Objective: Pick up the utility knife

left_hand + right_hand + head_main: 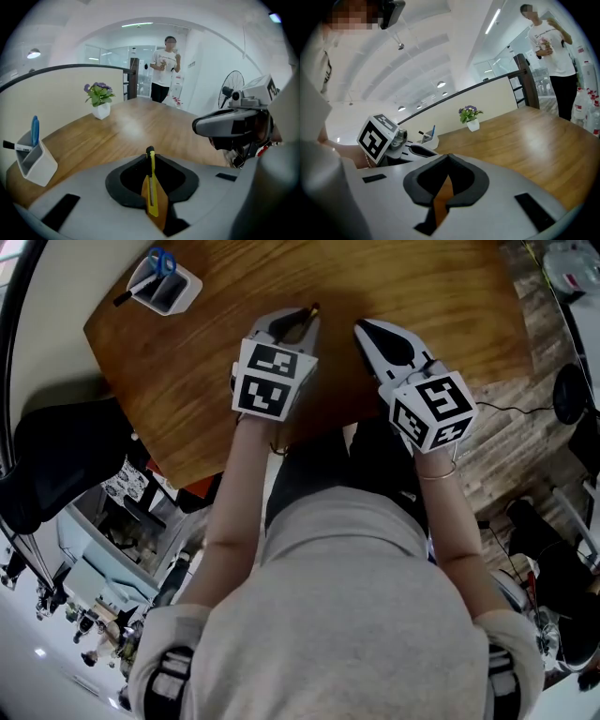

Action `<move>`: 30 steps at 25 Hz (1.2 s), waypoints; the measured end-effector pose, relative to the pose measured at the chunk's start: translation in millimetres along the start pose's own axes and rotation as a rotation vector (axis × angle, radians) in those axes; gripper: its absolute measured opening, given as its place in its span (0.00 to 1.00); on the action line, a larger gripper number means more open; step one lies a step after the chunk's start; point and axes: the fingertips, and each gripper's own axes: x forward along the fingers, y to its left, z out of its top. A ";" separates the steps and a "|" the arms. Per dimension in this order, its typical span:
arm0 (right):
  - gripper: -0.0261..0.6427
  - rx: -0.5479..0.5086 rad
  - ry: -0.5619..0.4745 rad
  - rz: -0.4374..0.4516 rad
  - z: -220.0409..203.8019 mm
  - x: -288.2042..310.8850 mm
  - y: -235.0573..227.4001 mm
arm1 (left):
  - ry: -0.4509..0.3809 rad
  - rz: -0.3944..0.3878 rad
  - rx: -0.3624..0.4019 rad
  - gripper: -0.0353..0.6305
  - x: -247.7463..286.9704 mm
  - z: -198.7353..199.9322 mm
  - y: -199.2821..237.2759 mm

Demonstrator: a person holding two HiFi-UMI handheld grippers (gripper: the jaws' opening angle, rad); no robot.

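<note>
Edges of the brown wooden table (187, 381) run slantwise in the head view: the near edge passes under both forearms and the left corner points toward a black office chair (56, 465). Past the right edge lies grey-brown plank flooring (506, 427) with a thin black cable (511, 411) across it. On the far side, a cream partition with a dark curved top rail (70, 89) borders the table.

Most of the tabletop is bare, glossy wood. The left gripper (298, 326) is clamped on the yellow-and-black utility knife (151, 187), which stands edge-on between the jaws with its black tip poking out past them, held above the table. The right gripper (367, 332) hangs just beside it with its jaws closed tip to tip on nothing.

Near the far left corner sits a white rectangular pen holder (169, 287) with a blue-handled tool (161, 261) and a black marker in it, well apart from both grippers. A small white pot of purple flowers (99, 101) stands against the partition. Beyond the table, a person in a white shirt (165, 68) stands by glass walls, and a black fan (232, 91) stands to the right.
</note>
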 end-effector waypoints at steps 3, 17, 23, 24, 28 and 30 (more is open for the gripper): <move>0.06 -0.034 0.000 0.021 7.9 1.4 5.9 | -0.046 0.019 -0.023 0.15 -9.3 9.6 5.5; 0.06 -0.175 -0.024 0.125 48.7 7.0 55.1 | -0.260 0.131 -0.138 0.15 -86.9 40.9 30.5; 0.06 -0.232 -0.025 0.159 59.0 8.2 72.7 | -0.375 0.158 -0.174 0.15 -121.2 52.1 38.0; 0.06 -0.240 -0.027 0.165 61.2 8.8 76.3 | -0.391 0.162 -0.178 0.15 -127.0 53.3 39.3; 0.06 -0.279 -0.038 0.193 69.4 10.0 91.8 | -0.453 0.162 -0.213 0.15 -147.4 56.0 41.0; 0.06 -0.298 -0.046 0.207 73.9 8.6 99.6 | -0.483 0.169 -0.228 0.15 -157.7 56.7 41.0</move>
